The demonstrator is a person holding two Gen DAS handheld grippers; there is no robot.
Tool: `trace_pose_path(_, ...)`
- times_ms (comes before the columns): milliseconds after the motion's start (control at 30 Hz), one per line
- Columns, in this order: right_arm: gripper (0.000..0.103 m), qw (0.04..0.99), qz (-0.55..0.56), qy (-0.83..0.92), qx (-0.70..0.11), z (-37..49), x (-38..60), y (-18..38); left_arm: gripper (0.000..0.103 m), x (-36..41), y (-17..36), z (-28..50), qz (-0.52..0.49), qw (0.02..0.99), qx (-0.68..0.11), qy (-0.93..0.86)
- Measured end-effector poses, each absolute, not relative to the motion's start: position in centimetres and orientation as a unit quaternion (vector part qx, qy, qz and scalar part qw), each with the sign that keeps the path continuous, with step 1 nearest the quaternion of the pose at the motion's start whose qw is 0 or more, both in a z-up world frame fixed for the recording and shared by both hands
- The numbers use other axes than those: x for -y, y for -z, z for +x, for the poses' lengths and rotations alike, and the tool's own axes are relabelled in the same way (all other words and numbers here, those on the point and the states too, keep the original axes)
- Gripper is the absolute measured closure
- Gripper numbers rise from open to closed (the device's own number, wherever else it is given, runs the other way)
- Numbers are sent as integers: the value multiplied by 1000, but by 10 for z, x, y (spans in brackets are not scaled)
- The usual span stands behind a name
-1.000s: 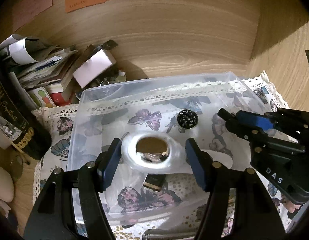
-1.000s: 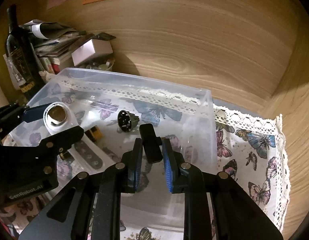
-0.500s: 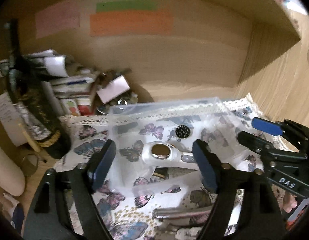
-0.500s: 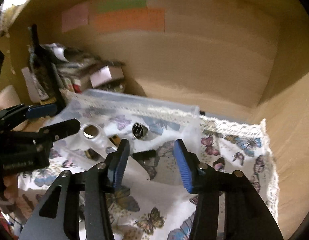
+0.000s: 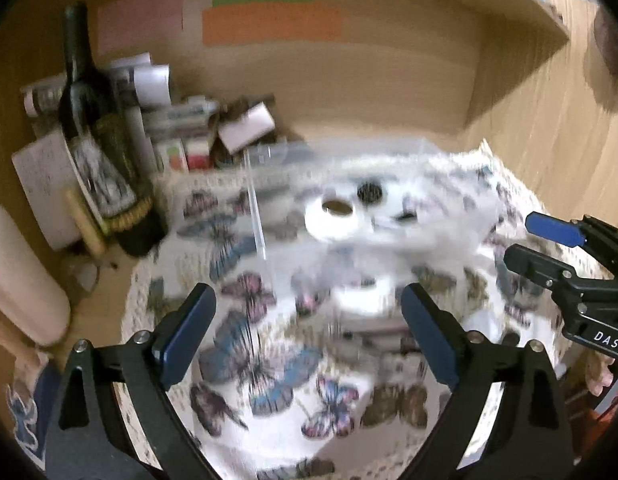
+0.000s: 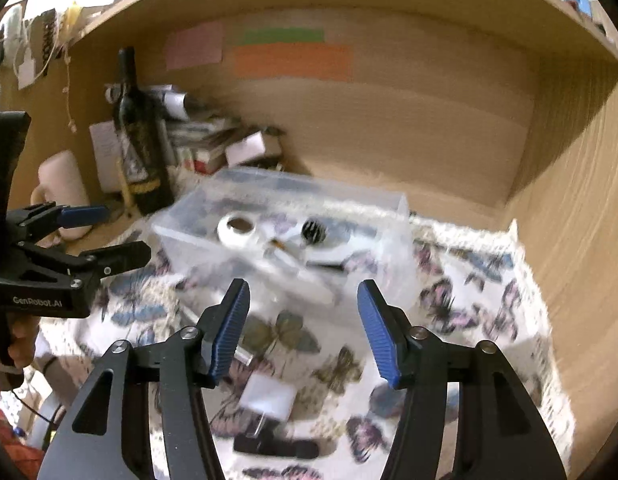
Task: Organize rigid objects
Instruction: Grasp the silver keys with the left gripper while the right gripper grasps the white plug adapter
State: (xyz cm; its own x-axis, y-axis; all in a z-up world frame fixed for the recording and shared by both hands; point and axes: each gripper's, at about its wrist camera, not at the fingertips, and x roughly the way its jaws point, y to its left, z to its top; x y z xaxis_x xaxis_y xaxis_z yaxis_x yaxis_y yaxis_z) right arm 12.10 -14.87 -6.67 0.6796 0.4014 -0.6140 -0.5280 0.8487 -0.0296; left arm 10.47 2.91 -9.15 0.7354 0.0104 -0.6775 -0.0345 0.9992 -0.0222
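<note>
A clear plastic box [image 6: 393, 204] stands on the butterfly cloth [image 6: 469, 304] and holds a white ring-ended tool [image 6: 239, 229], a round black part [image 6: 313, 231] and other small items; it shows blurred in the left wrist view [image 5: 429, 152]. My left gripper [image 5: 309, 320] is open and empty, pulled back above the cloth in front of the box. My right gripper [image 6: 303, 320] is open and empty, also back from the box. A white plug adapter [image 6: 269, 398] and a flat black piece [image 6: 277, 448] lie on the cloth near it.
A dark wine bottle [image 5: 97, 132] stands at the left with stacked papers and small boxes [image 5: 197, 124] behind. A pale mug [image 6: 65, 192] sits far left. Wooden walls close the back and right. Coloured notes [image 6: 293, 60] hang on the back wall.
Both grippers have pulled back and up from the box. The right gripper opened and released the small black piece into the box. The left gripper left the white tool lying in the box.
</note>
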Motion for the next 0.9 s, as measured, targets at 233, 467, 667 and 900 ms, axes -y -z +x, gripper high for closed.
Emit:
trace_pose_path(233, 50, 890, -97, -261, -361, 112, 152, 104, 8, -19, 132, 100, -22, 902, -431, 24)
trace_pose_path(467, 50, 870, -97, -272, -399, 115, 150, 127, 8, 3, 159, 110, 0, 876, -479, 53)
trace_pose_path(667, 52, 860, -90, -282, -416, 121, 148, 139, 8, 15, 160, 121, 17, 874, -482, 62)
trace_pose_path(900, 66, 863, -68, -281, -414, 124, 157, 140, 19, 28, 162, 129, 38, 879, -469, 76)
